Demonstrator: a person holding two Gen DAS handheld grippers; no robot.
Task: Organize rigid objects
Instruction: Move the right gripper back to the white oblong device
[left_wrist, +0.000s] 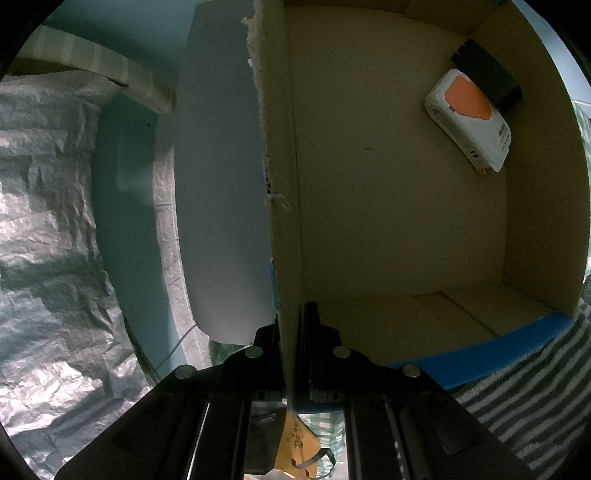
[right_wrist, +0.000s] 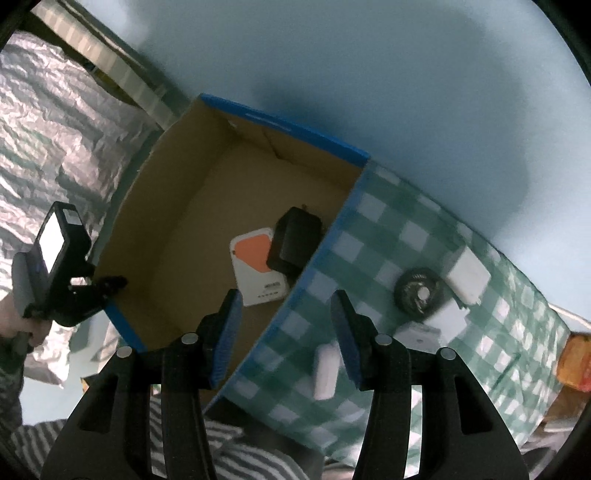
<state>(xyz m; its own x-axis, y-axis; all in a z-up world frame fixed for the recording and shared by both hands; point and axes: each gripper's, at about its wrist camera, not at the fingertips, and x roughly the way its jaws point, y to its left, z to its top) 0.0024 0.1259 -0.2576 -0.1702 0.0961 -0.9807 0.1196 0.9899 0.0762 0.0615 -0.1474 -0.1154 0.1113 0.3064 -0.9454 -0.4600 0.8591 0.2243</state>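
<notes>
Left wrist view: the left tool (left_wrist: 291, 325) is clamped on the side wall of a cardboard box (left_wrist: 388, 229), one finger outside and one inside, the wall's torn edge running straight up between them. The box is open, brown inside with a blue rim. On its floor, toward the far right corner, lies a white device (left_wrist: 467, 120) with an orange patch, and a black adapter (left_wrist: 487, 75) rests just beside it, touching or partly on it, against the wall. Outside the box to the left hang a pale panel (left_wrist: 221, 184) and crinkled silver foil (left_wrist: 44, 240). A striped cloth (left_wrist: 535, 387) shows at the lower right.

Right wrist view: the right tool (right_wrist: 286, 336) stands open with nothing between its blue-padded fingers (right_wrist: 229, 332), hovering over the near corner of the box (right_wrist: 177, 221). Inside the box the black adapter (right_wrist: 293, 240) overlaps the upper right part of the white device (right_wrist: 258, 269). The left tool (right_wrist: 107, 286) grips the box's left wall, held by a hand (right_wrist: 22, 325) at the frame edge. To the right of the box, a green checked cloth (right_wrist: 406, 236) covers the table, and on it lie a dark round fan (right_wrist: 419, 291), a white block (right_wrist: 467, 275) touching it, and a small white piece (right_wrist: 325, 369) just beside the right finger, blurred. An orange item (right_wrist: 574, 363) sits at the far right edge.
</notes>
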